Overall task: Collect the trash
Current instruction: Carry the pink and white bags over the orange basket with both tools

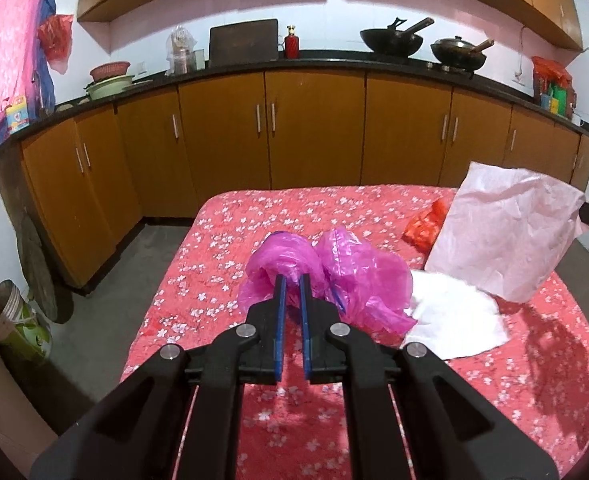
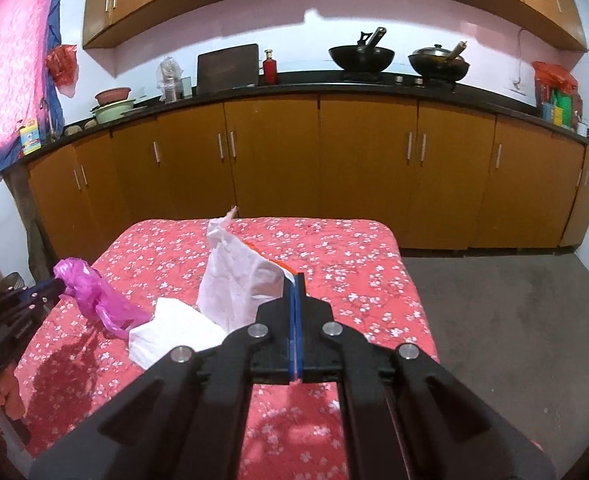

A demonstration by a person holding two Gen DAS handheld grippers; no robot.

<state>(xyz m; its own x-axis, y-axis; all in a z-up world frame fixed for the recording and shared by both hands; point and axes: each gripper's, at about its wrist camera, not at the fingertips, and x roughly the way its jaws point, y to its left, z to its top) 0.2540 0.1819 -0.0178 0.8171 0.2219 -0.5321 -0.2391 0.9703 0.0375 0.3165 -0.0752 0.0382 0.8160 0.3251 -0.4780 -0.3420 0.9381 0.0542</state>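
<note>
My left gripper (image 1: 292,280) is shut on a crumpled pink plastic bag (image 1: 334,276), which hangs just above the red floral table cloth (image 1: 254,216). From the right wrist view, that bag (image 2: 94,296) and the left gripper (image 2: 60,286) sit at the table's left side. My right gripper (image 2: 296,280) is shut on a corner of a creased pale paper sheet (image 2: 238,280) and holds it lifted and upright. In the left wrist view this paper sheet (image 1: 506,232) stands at the right. A white tissue (image 1: 454,320) lies flat beside the bag. A red wrapper (image 1: 426,224) lies behind the paper.
Brown cabinets (image 1: 314,128) under a dark counter run along the far wall, with two woks (image 1: 390,40) on it. A bucket (image 1: 14,320) stands on the floor at the left. Grey floor (image 2: 514,320) lies right of the table. A hand (image 2: 6,396) grips the left tool.
</note>
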